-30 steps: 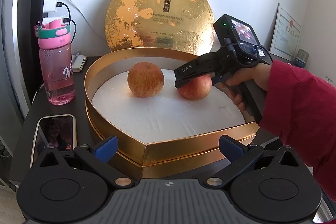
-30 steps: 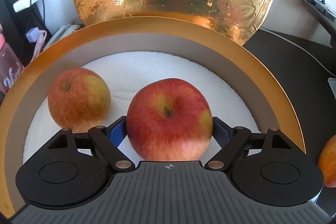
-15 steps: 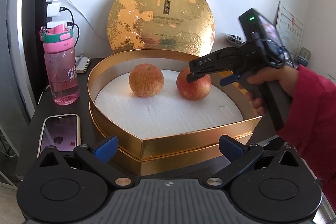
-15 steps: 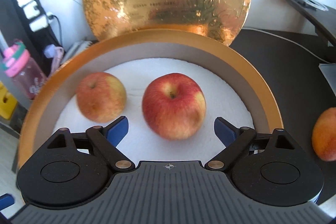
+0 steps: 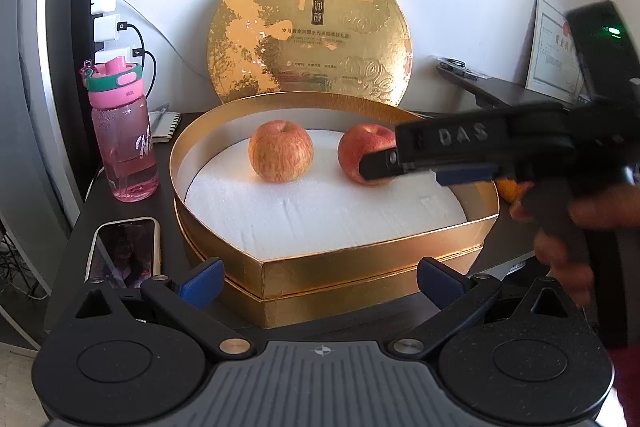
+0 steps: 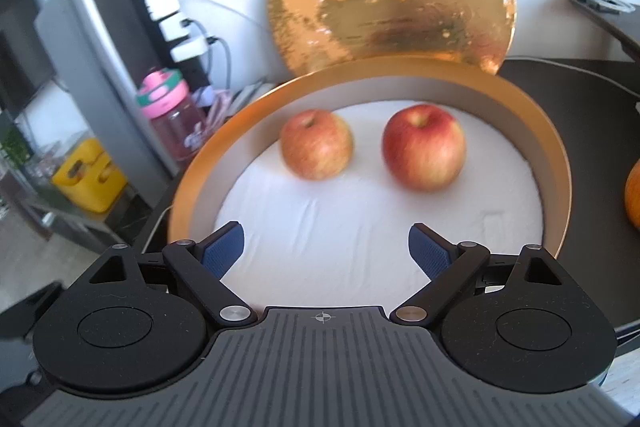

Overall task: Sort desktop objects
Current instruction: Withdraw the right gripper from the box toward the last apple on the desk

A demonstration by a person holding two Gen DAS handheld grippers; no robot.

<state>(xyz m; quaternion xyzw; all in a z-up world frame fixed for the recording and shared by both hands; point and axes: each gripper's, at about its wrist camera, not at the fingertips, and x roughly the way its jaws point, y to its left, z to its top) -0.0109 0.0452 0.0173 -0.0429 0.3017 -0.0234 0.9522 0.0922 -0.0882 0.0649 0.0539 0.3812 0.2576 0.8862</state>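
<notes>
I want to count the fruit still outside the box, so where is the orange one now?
In the right wrist view the orange fruit sits at the far right edge, on the dark desk just outside the gold box, right of the redder apple.

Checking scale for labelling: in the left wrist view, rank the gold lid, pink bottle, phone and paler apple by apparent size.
1. gold lid
2. pink bottle
3. phone, nearer the camera, so unsure against the bottle
4. paler apple

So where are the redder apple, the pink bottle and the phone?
redder apple (image 6: 424, 147): right wrist view, middle of its red skin.
pink bottle (image 5: 124, 151): left wrist view, its clear pink body.
phone (image 5: 124, 247): left wrist view, its dark screen.
</notes>
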